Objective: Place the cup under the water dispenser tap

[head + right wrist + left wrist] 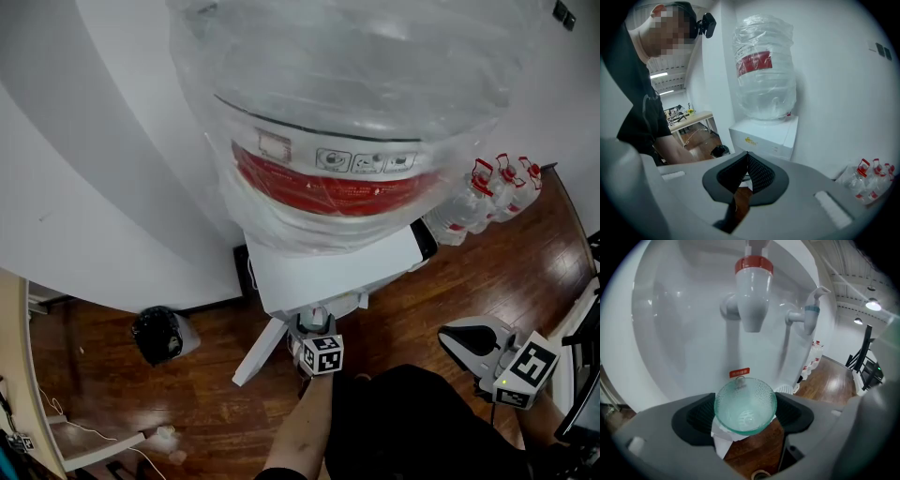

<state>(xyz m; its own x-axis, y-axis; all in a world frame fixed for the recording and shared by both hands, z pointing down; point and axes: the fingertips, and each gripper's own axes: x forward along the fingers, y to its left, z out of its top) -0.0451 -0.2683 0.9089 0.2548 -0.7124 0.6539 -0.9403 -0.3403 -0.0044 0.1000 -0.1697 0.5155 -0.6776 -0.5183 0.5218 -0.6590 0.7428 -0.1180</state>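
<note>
One cup [745,399], two taps, two hand-held grippers. The left hand-held gripper [746,409] has its jaws spread wide and clamped on the clear green-tinted glass cup, a pad pressing each side. In the left gripper view the cup sits at 6 o'clock from the red-collared tap [753,296], well apart from it, mouth up. The second tap, blue-collared [809,315], is at 3 o'clock of the red one.

The right hand-held gripper [746,159] is closed on nothing, off to the side.

One big film-wrapped water bottle [356,112] sits on the white dispenser [328,267]; from the head view those two block both taps and the cup. At 3 o'clock of the dispenser, small red-capped bottles [497,192], three caps showing. One black bin [159,335] stands on the wooden floor [412,291] at 9 o'clock.
</note>
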